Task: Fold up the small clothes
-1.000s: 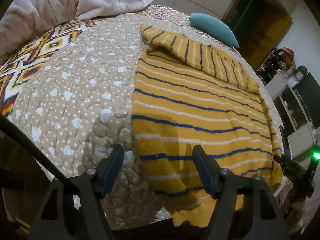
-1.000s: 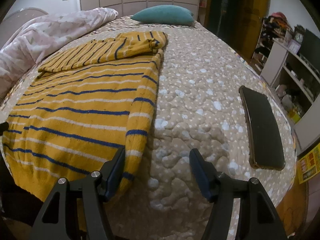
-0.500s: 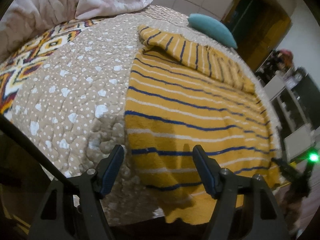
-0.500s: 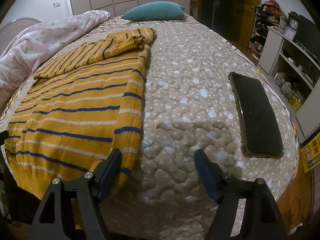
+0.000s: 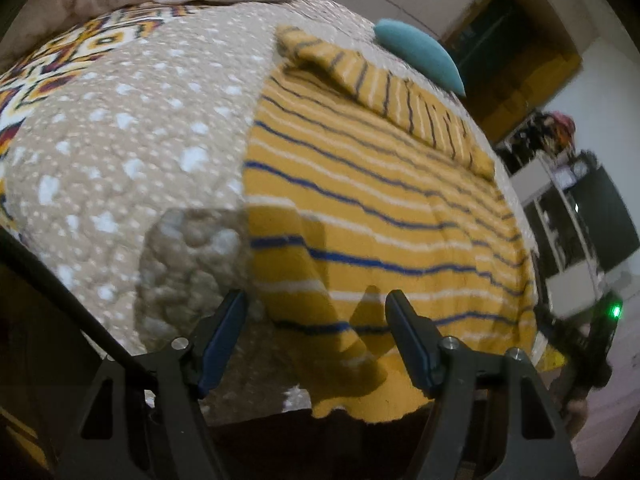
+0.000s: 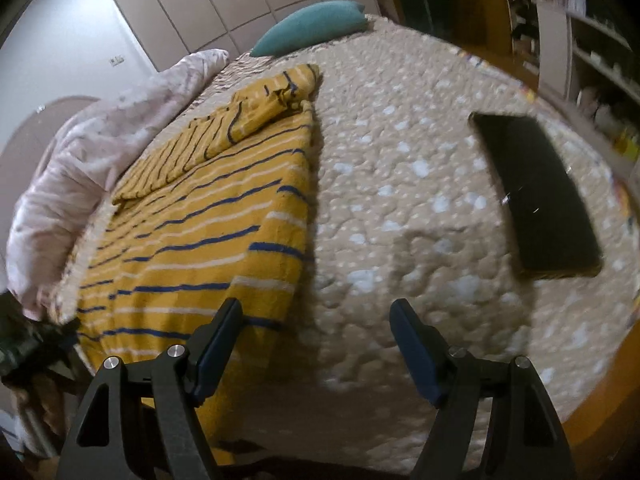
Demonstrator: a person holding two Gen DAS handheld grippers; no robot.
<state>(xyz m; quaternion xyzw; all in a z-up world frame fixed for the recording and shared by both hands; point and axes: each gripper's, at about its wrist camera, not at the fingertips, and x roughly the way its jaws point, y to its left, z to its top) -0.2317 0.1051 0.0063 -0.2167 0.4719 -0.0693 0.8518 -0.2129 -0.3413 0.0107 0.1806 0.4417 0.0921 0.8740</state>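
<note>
A yellow sweater with blue and white stripes lies flat on the bed, its sleeves folded across its far end. It also shows in the right wrist view. My left gripper is open and empty, just in front of the sweater's near left hem corner. My right gripper is open and empty, in front of the sweater's near right edge, over the bedspread. The other gripper with a green light shows at the right edge of the left wrist view.
The bed has a beige dotted quilted bedspread. A black phone lies on it to the right of the sweater. A teal pillow and a pink blanket lie at the far end. Shelves stand beside the bed.
Both grippers have tilted and moved closer to the near hem of the sweater. The jaws stay open. The sweater has not moved.
</note>
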